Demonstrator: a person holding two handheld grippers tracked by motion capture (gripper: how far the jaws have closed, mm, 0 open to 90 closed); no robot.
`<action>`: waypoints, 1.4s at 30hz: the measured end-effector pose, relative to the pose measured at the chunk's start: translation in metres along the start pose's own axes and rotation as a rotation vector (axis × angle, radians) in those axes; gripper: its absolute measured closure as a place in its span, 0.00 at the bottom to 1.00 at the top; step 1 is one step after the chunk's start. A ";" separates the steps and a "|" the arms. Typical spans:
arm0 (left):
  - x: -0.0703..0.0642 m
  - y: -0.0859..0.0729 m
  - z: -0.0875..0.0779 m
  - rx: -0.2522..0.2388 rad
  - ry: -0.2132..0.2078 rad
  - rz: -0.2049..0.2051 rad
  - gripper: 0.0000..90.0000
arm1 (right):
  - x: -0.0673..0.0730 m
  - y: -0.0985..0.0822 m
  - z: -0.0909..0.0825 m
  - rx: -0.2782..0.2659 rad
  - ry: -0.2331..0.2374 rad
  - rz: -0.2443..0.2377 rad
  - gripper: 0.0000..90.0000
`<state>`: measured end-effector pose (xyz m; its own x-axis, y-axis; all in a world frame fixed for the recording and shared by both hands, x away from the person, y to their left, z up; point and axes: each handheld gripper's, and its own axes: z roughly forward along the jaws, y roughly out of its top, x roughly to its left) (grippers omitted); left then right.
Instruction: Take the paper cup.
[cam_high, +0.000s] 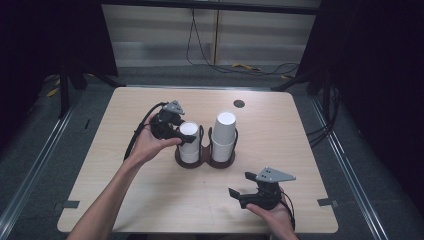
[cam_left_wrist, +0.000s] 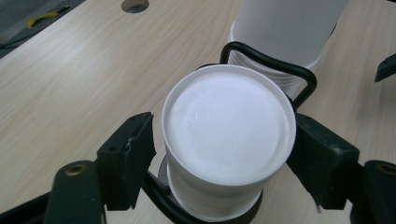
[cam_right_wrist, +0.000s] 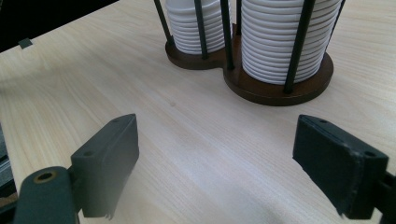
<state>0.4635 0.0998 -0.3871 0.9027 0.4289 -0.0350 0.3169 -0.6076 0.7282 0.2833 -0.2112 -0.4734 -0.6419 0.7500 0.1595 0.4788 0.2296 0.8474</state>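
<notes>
Cup (cam_left_wrist: 229, 140) stands inverted, axis vertical, between claw (cam_left_wrist: 224, 158) jaws.

On the table (cam_high: 125, 200) a two-ring cup holder (cam_high: 205, 161) sits at centre. The short cup stack (cam_high: 188, 141) fills its nine o'clock ring, the tall cup stack (cam_high: 223, 135) its three o'clock ring. A hole (cam_high: 239, 103) lies at twelve o'clock, behind the holder.

There were two stacks of white cups (cam_high: 189, 141) (cam_high: 224, 131) at the frame's centre, in one double holder (cam_high: 206, 161). Two grippers (cam_high: 175, 131) (cam_high: 241, 186) worked over one table (cam_high: 115, 165).
</notes>
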 end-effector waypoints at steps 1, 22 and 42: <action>0.000 0.000 0.001 0.001 0.001 -0.004 0.29 | 0.000 0.000 0.000 0.001 0.002 0.001 0.16; 0.001 0.000 0.009 0.029 -0.005 0.001 0.27 | -0.001 -0.001 0.000 0.007 0.002 0.004 0.16; 0.000 0.004 0.003 0.019 0.002 0.012 0.35 | -0.002 -0.001 0.001 0.007 0.001 0.018 0.16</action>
<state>0.4657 0.0956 -0.3865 0.9059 0.4228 -0.0255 0.3120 -0.6254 0.7152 0.2846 -0.2125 -0.4752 -0.6337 0.7536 0.1750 0.4946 0.2207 0.8406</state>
